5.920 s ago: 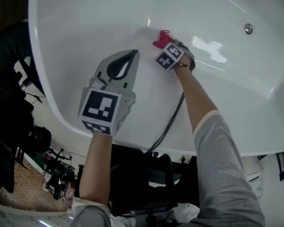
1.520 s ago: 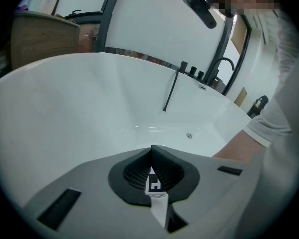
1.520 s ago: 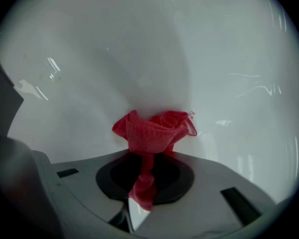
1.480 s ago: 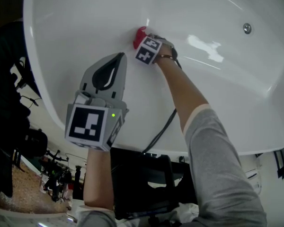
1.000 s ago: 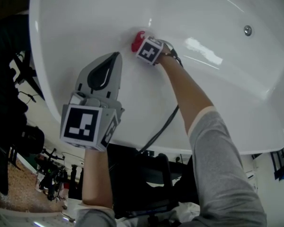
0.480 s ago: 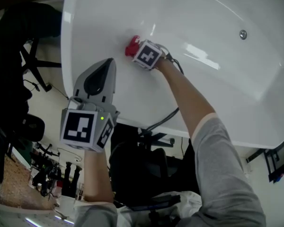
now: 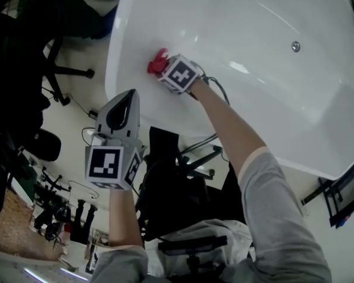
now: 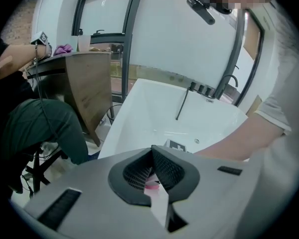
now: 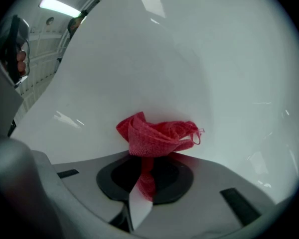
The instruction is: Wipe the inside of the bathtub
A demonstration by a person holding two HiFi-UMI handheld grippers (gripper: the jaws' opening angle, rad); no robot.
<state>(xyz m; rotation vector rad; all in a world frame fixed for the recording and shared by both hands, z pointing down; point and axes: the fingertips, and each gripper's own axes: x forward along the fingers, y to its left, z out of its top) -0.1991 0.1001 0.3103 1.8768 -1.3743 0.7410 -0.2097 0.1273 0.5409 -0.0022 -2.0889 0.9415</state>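
Right gripper (image 7: pixel 165 68) is clenched on the tail of a bunched red cloth (image 9: pixel 157 135). That leaves the wad sticking out front, pressed to the bathtub (image 7: pixel 265 28) inner wall near the rounded end, likely mid-wipe. Left gripper (image 7: pixel 125 102) is held up off the tub, jaws together, nothing between them. It looks parked out of the way.

Right gripper view shows cloth-to-wall contact close up, which the head view barely resolves. Left gripper view adds a wooden desk (image 8: pixel 84 83) beside the tub. Only the head view shows both grippers well apart.

Grey left claw (image 7: pixel 128 93), marker cube (image 7: pixel 111 165), grey sleeve (image 7: pixel 277 217)
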